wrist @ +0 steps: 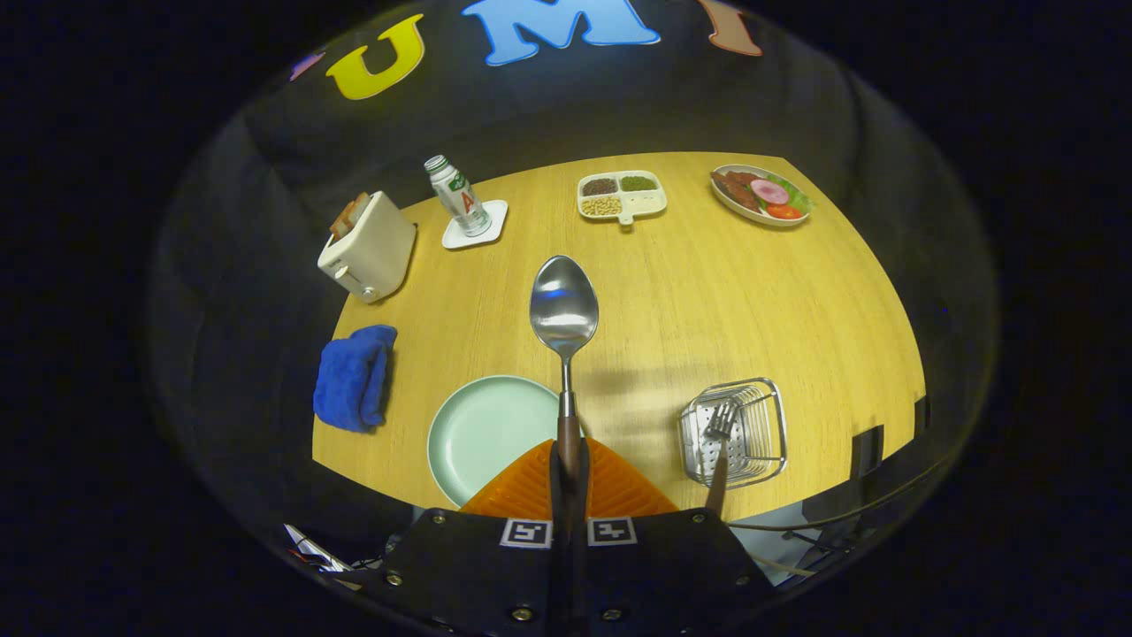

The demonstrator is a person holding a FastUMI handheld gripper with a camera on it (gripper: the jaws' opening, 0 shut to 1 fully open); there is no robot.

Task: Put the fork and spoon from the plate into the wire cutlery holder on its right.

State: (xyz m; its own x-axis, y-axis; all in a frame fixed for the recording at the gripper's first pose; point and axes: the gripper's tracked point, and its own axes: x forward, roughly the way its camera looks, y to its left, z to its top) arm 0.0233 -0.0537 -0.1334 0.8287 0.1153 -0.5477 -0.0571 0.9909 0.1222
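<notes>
- Spoon (564,311): polished metal bowl, slim metal neck, dark reddish-brown handle; raised above the table (707,292), bowl pointing forward, well ahead of the fingertips.
- Gripper (570,460): orange ribbed fingers (522,491) pressed together on the spoon's brown handle, pinching it from both sides; only a thin gap between them, taken up by the handle.
- Fork (718,442): already standing in the wire cutlery holder (752,416), tines up, brown handle slanting down and out over the near rim.
- Wire cutlery holder: silvery, rectangular, perforated base; sits right of the plate (482,433), near the table's front edge.
- Plate: pale green, round, just ahead and left of the fingers, partly hidden behind them.
- Farther back: cream toaster (367,248) with toast in the slot; blue cloth (354,379) bunched at the left edge; sectioned tray (621,195) of grains; dish of food (761,195) with red, pink and green pieces.
- Writing: bottle (456,196) on a white coaster (476,226) carries a green-and-white label with a large red "A"; rest of the print too small to read.
</notes>
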